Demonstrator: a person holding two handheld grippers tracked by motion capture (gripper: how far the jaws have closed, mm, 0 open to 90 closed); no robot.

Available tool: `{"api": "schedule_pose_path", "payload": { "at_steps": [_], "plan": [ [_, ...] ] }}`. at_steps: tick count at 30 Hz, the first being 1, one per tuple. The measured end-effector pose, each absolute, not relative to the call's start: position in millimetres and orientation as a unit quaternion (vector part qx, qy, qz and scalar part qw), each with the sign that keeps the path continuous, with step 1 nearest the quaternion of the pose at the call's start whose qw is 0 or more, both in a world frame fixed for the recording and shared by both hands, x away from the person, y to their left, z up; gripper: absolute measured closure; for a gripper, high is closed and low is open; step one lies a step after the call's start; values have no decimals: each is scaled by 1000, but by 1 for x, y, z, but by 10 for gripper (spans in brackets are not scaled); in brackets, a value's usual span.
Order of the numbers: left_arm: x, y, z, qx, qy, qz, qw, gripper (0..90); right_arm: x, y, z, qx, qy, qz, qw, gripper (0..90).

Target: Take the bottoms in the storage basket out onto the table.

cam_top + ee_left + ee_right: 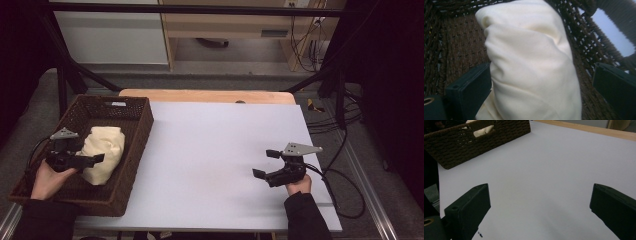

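Cream cloth bundle (pixel 529 62) | lying in wicker basket (pixel 131 134), between the spread jaws of left gripper (pixel 86 161), not yet clamped | judged soft, light, easily crumpled; best pinched at a thick fold | right gripper (pixel 267 164) held open over white surface (pixel 215 145), well apart.

White tabletop (pixel 220 150) w/ a wooden strip (pixel 207 96) along its far edge. Beyond it: black frame bars (pixel 200 9), a pale cabinet (pixel 112 35), loose cables (pixel 305 45) on the floor.
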State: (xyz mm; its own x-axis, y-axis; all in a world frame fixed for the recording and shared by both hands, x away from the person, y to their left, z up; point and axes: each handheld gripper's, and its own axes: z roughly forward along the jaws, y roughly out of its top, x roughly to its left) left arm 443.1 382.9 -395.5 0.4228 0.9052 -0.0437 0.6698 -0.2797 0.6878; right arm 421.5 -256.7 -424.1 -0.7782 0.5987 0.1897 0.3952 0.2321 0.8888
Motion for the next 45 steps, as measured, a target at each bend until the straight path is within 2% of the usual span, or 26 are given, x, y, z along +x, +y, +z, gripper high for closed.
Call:
{"api": "schedule_pose_path", "payload": {
  "at_steps": [10,15,27,45],
  "plan": [
    [447,381,-404,779,529,176,287,28,421,-255,-426,316,783,528,93,38],
    [449,378,-407,775,532,174,293,28,421,-255,-426,316,783,528,93,38],
    [451,376,-415,795,529,158,252,30,421,-255,-426,316,783,528,93,38],
    [450,373,-416,794,543,139,234,189,422,-254,-427,316,785,525,92,38]
  ]
}}
